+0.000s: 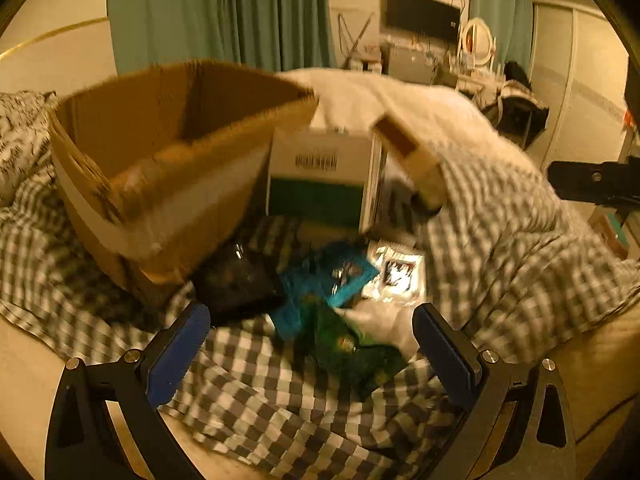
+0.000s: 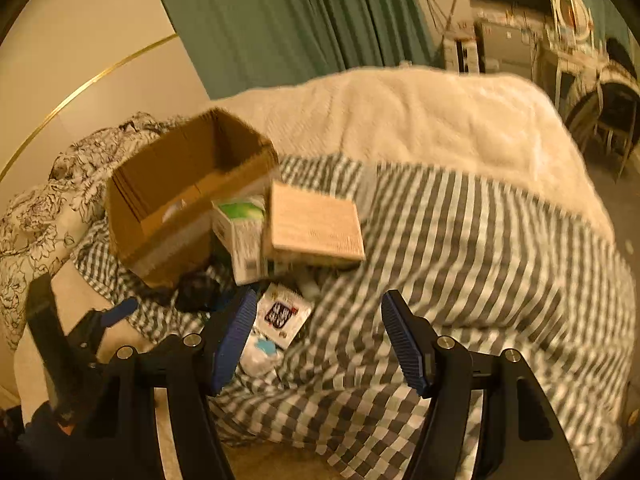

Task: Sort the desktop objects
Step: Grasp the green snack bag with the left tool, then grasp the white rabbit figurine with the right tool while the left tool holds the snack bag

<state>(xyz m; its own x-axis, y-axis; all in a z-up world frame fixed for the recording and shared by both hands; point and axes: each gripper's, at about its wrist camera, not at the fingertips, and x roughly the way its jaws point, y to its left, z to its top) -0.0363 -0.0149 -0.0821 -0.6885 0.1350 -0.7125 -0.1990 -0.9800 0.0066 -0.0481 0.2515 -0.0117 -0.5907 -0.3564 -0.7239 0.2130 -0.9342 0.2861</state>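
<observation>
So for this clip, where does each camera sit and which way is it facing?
Left wrist: on the left gripper, angled down at the cardboard box and packets on the checked blanket; its own open fingers show.
Right wrist: on the right gripper, angled down at the same bed; its own open fingers and the left gripper show.
Shared: the cardboard box, white-and-green carton, blanket.

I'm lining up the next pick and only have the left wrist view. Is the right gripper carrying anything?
Observer: No. The right gripper is open, with only checked bedding between its fingers.
Operator: What's the tan edge by the barcode box?
Observer: A flat tan box, broad face up and tilted, against the white-and-green box.
Operator: What lies nearest the right gripper?
Observer: A white packet with a dark logo, just beside its left finger.
</observation>
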